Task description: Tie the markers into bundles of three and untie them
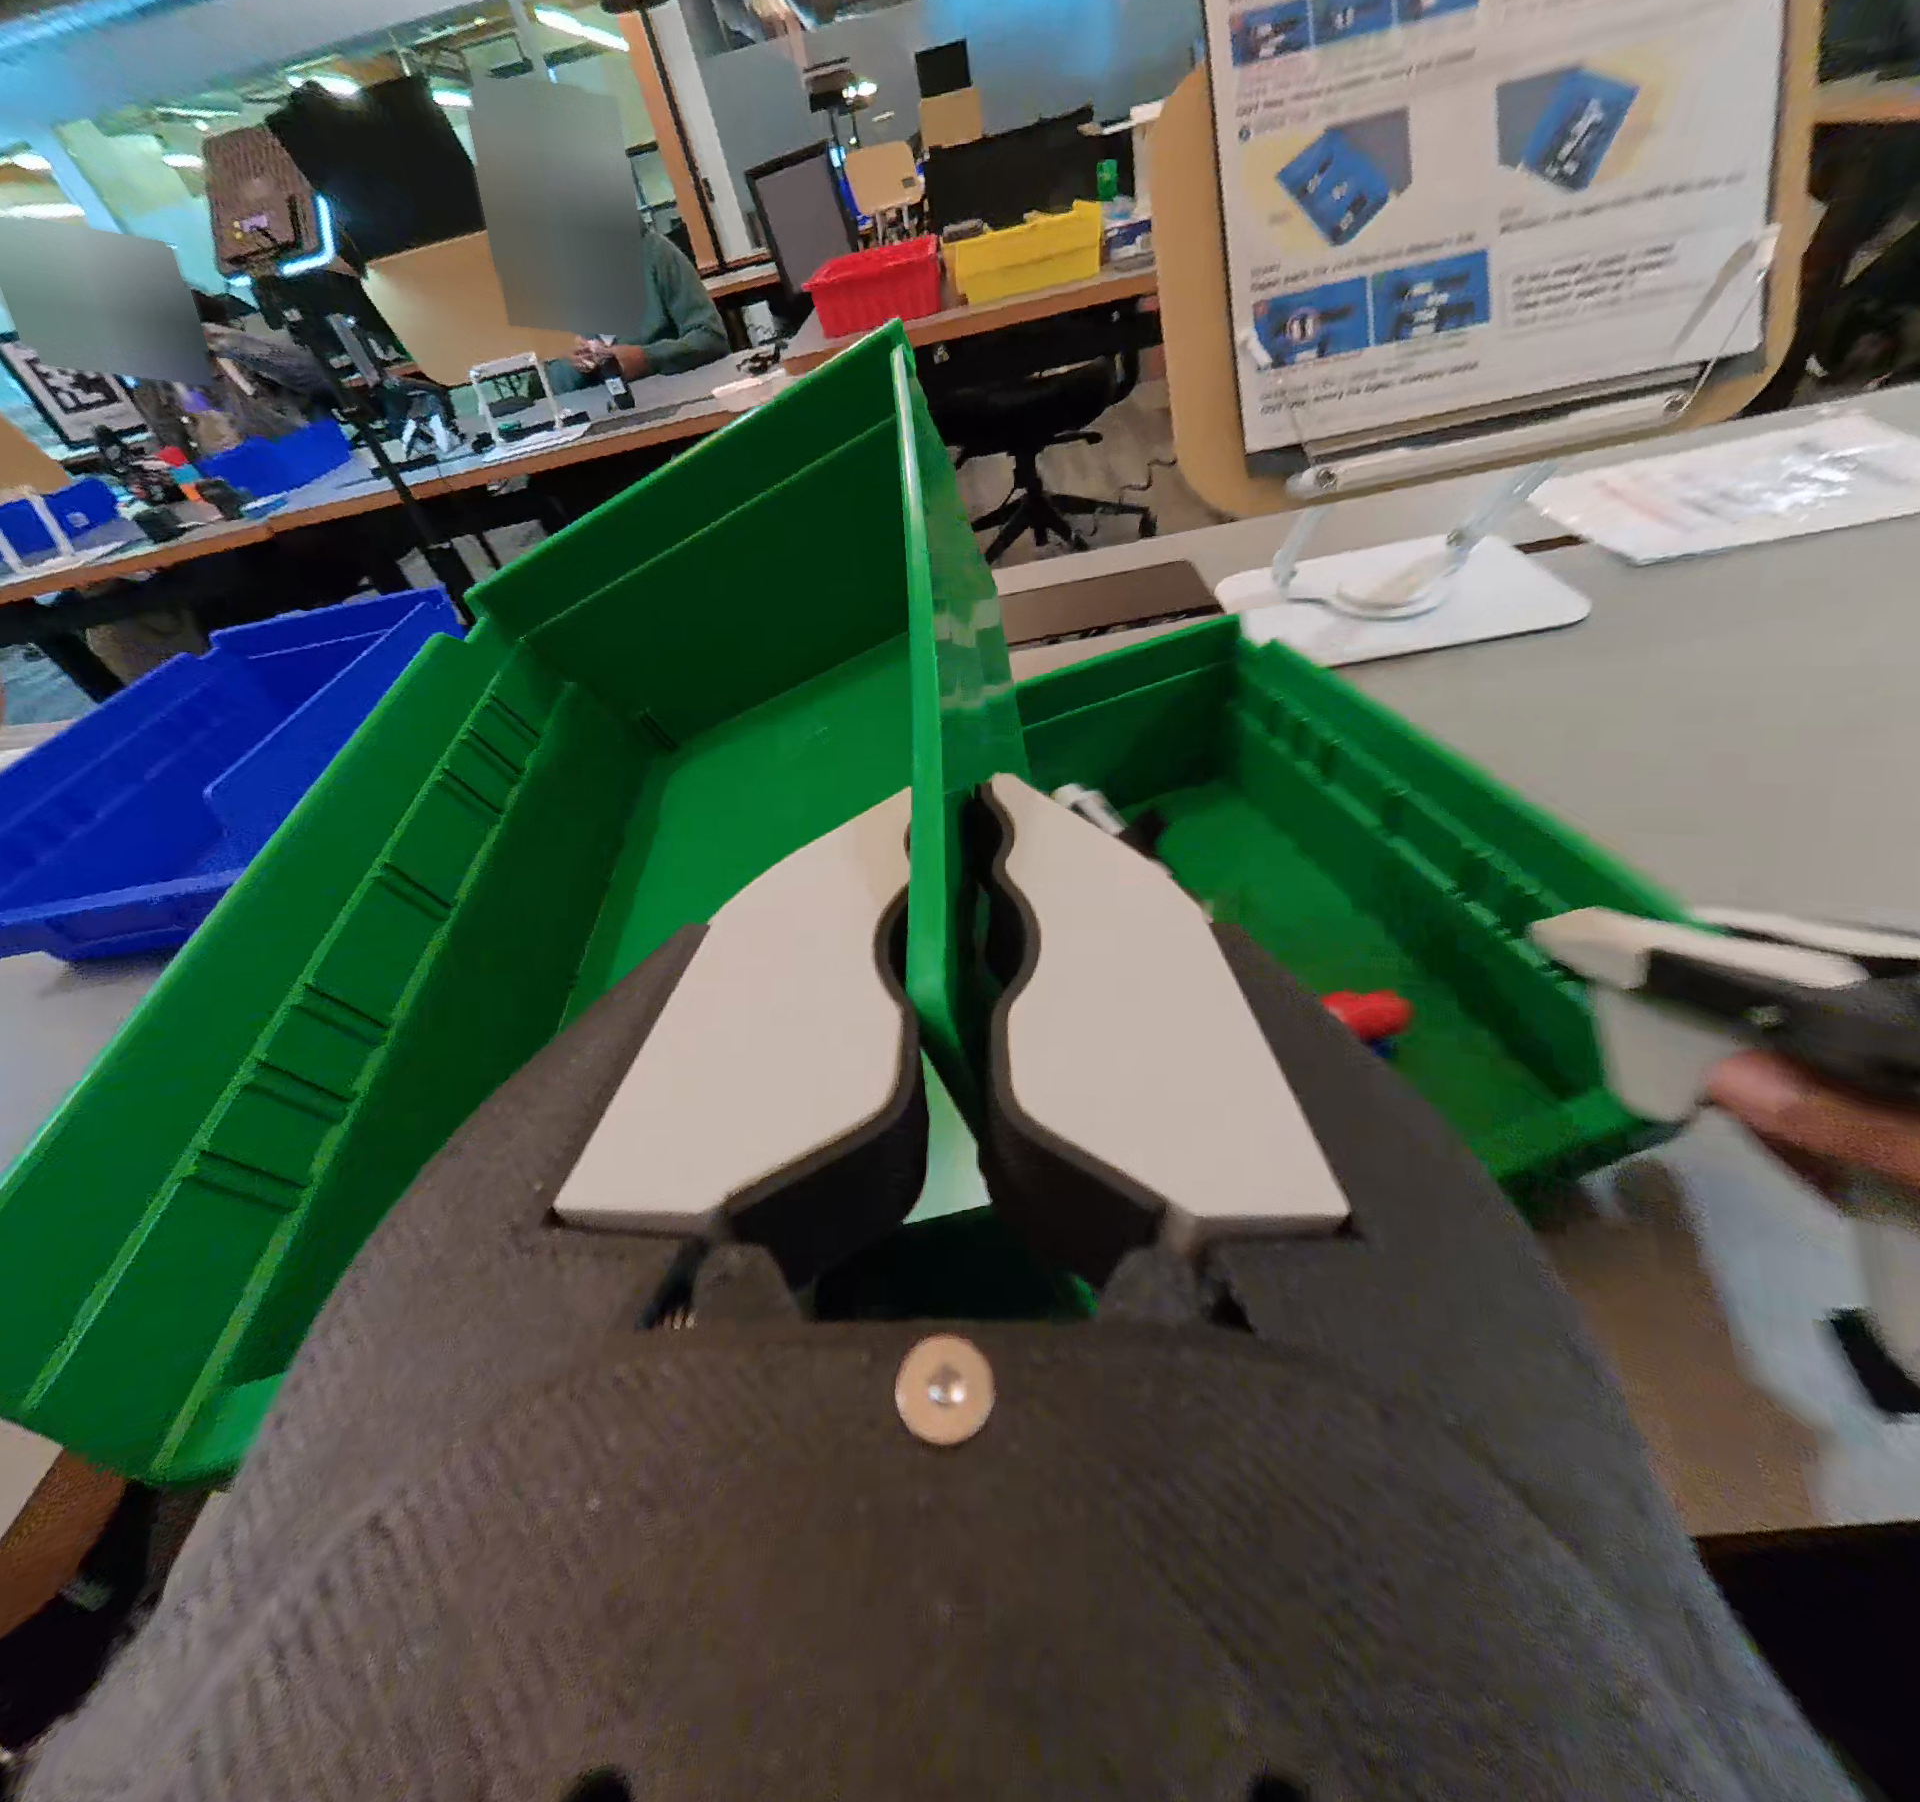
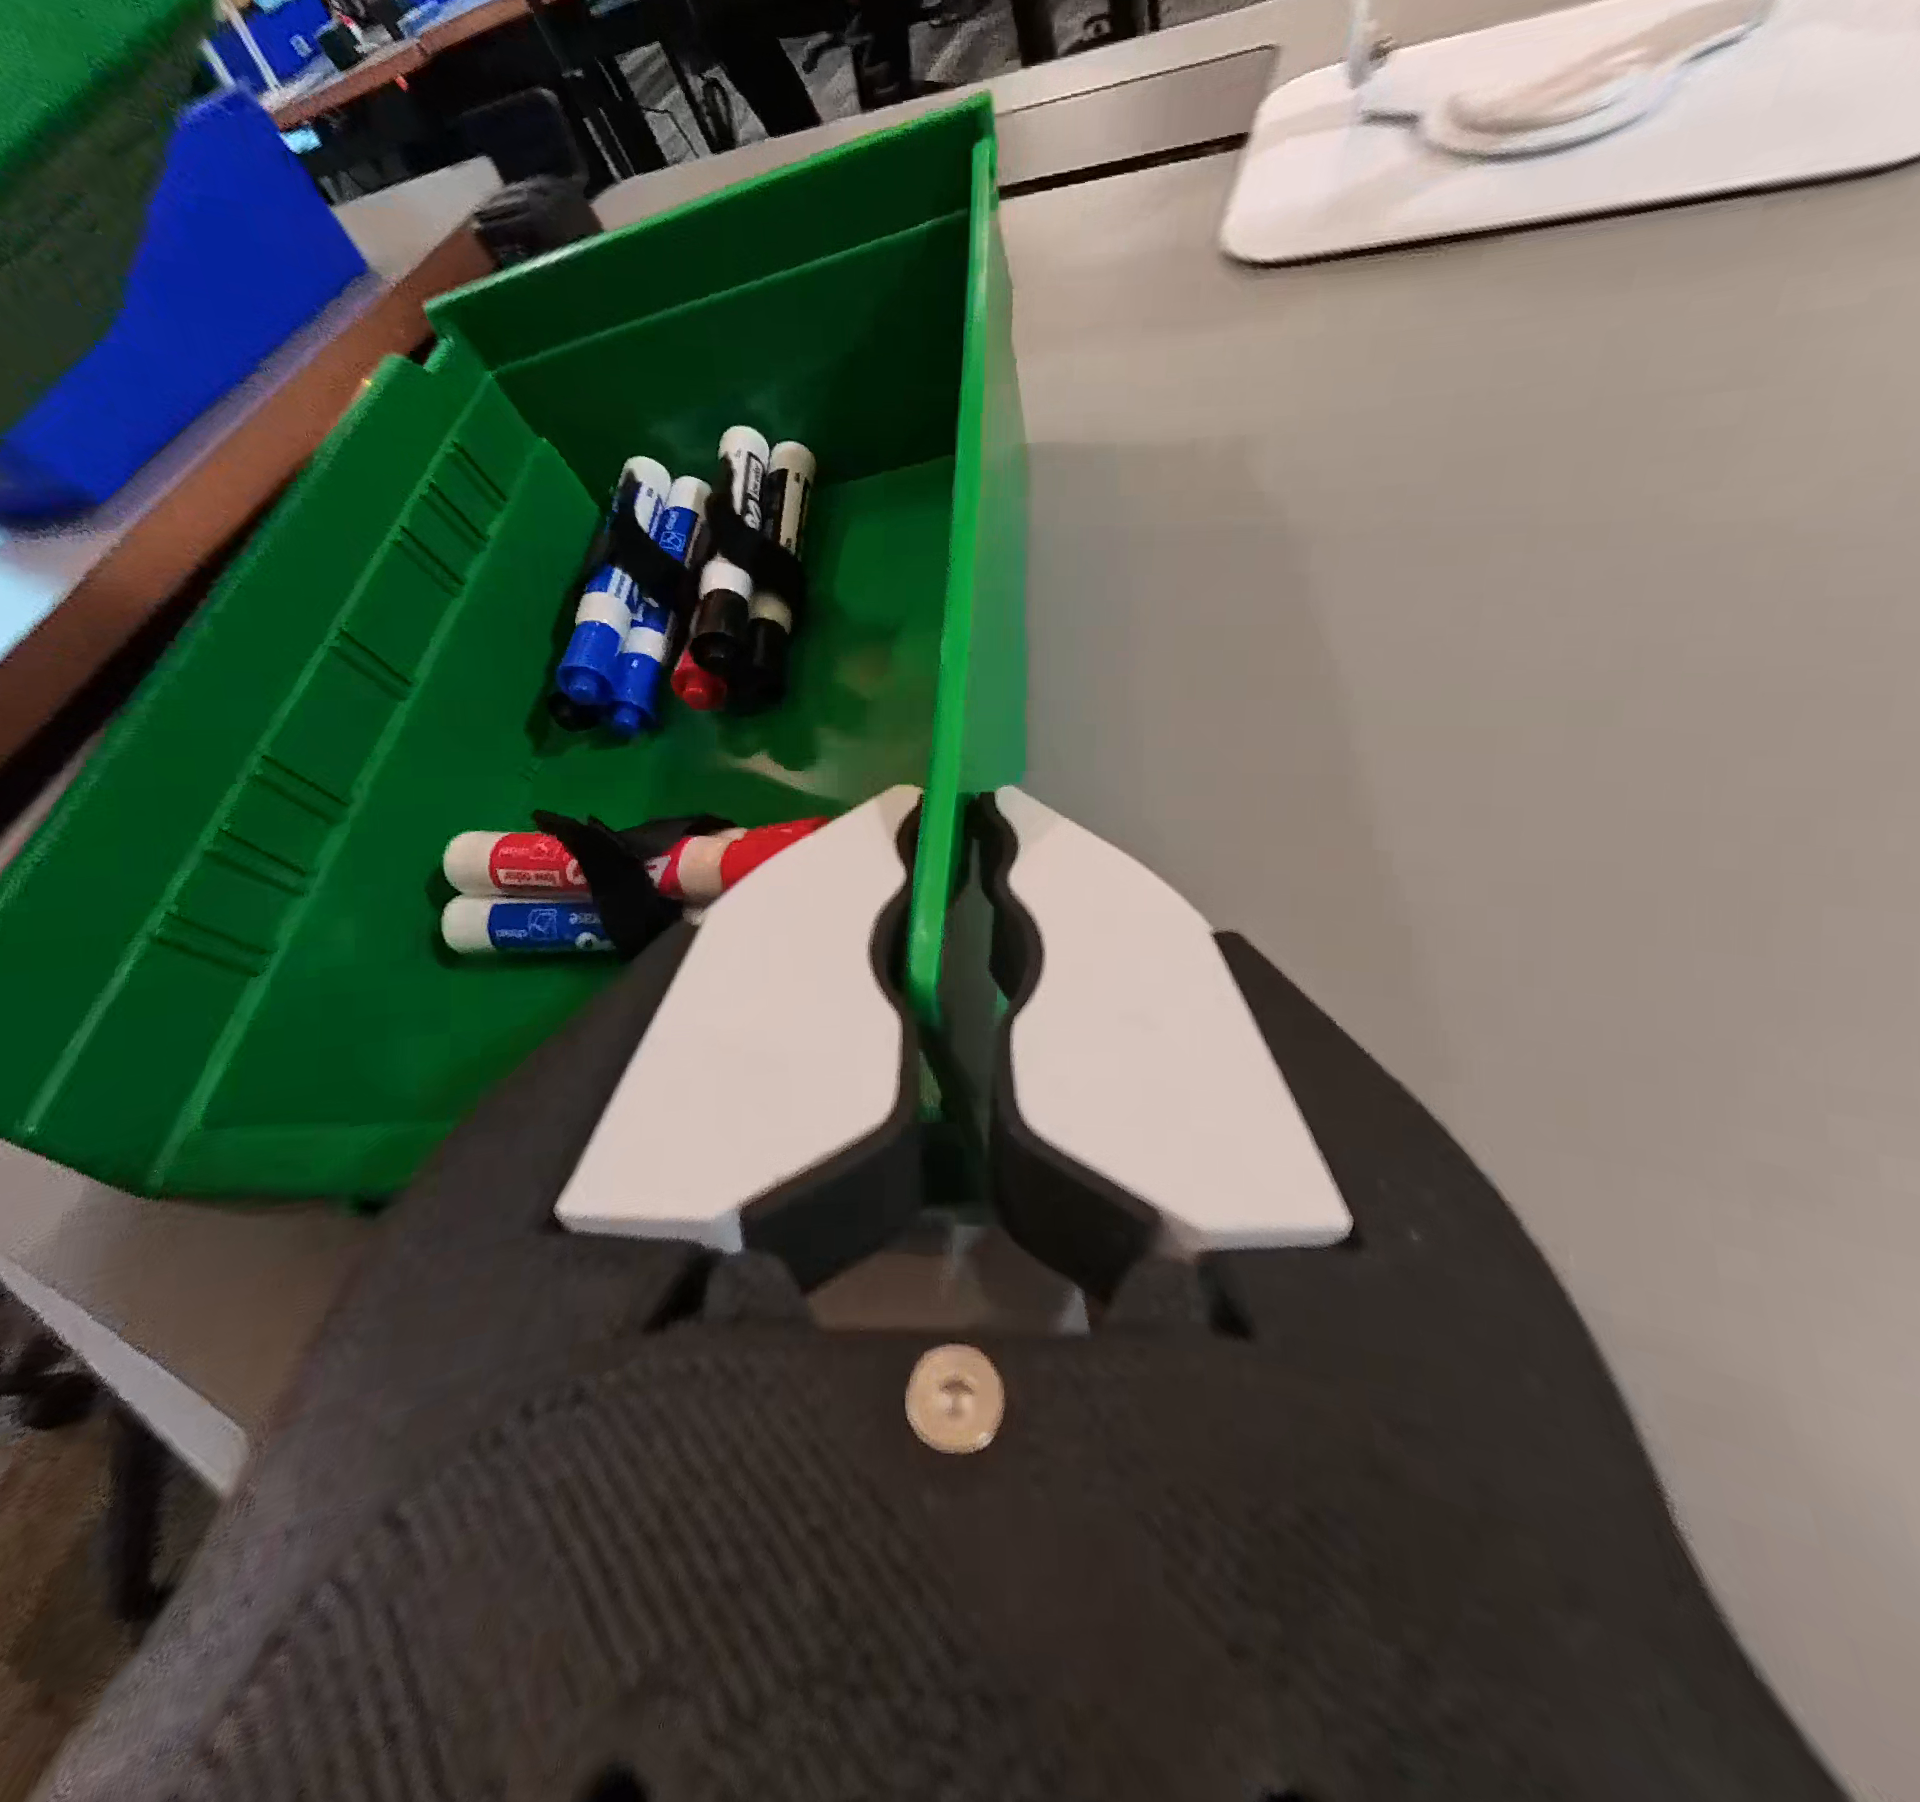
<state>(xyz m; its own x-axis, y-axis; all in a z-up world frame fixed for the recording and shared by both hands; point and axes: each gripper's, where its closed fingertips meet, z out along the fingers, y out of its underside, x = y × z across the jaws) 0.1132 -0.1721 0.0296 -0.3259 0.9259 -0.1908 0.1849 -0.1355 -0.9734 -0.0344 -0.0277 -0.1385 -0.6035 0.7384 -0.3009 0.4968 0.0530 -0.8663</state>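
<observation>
My left gripper is shut on the right side wall of an empty green bin, which looks tilted and raised beside a second green bin. My right gripper is shut on the right side wall of that second bin; it also shows in the left wrist view, held by a hand. In the second bin lie strapped marker bundles: blue ones, black ones, and a red and blue pair. A red marker shows in the left wrist view.
A blue bin sits left of the green bins, also blurred in the right wrist view. A printed sheet on a clear stand with a white base stands on the grey table behind. Papers lie far right. About 25 cm separates my left fingertips from my right. My right gripper is the nearer one to the white base: about 35 cm, against 60 cm. My left wrist view looks at it from another angle.
</observation>
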